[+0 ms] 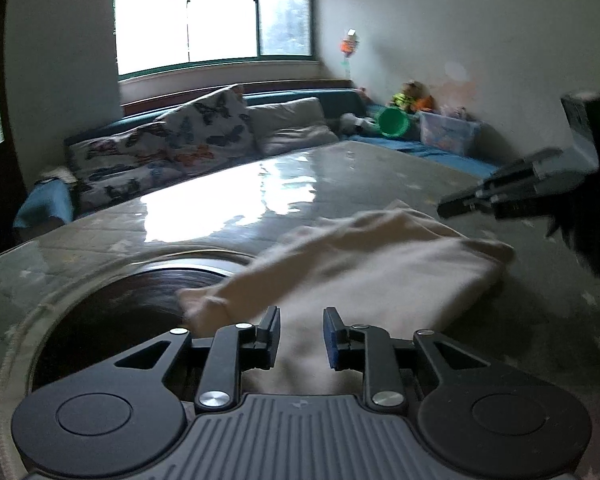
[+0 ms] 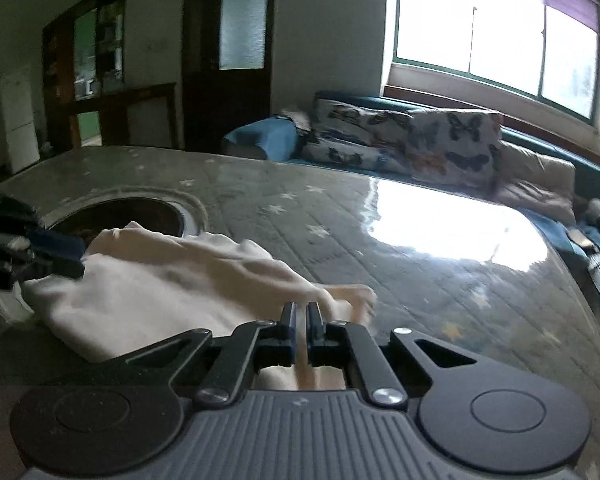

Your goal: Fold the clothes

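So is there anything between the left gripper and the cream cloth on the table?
Nothing visible. The left gripper hangs directly over the cream folded cloth, jaws apart, with only cloth showing in the gap. The dark round recess in the table lies off to its left.

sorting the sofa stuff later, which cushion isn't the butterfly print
The plain beige cushion, at the sofa's window end. The other cushions beside it carry coloured butterflies; this one has no pattern.
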Motion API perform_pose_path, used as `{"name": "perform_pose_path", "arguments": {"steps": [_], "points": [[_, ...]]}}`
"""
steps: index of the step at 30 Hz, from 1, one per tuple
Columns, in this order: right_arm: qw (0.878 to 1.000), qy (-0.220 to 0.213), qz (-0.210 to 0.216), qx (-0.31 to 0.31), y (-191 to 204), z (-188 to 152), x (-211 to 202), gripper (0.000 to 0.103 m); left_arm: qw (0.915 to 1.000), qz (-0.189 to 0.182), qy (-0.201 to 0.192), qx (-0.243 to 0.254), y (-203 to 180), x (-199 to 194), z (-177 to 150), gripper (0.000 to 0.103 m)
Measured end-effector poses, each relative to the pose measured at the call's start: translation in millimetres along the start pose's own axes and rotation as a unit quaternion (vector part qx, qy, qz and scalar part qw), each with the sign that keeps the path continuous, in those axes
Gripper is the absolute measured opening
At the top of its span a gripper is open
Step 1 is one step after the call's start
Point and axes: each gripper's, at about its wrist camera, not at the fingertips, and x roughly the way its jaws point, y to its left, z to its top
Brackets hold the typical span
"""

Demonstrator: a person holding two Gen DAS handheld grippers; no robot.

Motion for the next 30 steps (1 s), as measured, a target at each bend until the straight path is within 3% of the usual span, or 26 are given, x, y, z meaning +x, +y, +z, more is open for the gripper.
{"name": "perform_pose_path", "arguments": {"steps": [7,14,22,26,30], "points": [[1.000,0.021,0.008,0.008,-2,6,36,0.005,0.9991,0.025,0.013,-0.031,32,21,7,0.026],[0.999,0.026,-0.004,0.023,-15,4,39,0.011,0.9958,0.049,0.043,-0.064,59,43,2,0.028],[0.999,0.013,0.019,0.022,-8,16,39,0.011,0.9975,0.056,0.008,-0.042,44,31,15,0.027],[0.999,0.030,0.010,0.021,-5,14,54,0.011,0.9984,0.049,0.014,-0.023,31,40,20,0.027],[1.000,0.014,0.011,0.015,1,19,47,0.011,0.9987,0.040,0.011,-0.029,27,47,25,0.027]]}}
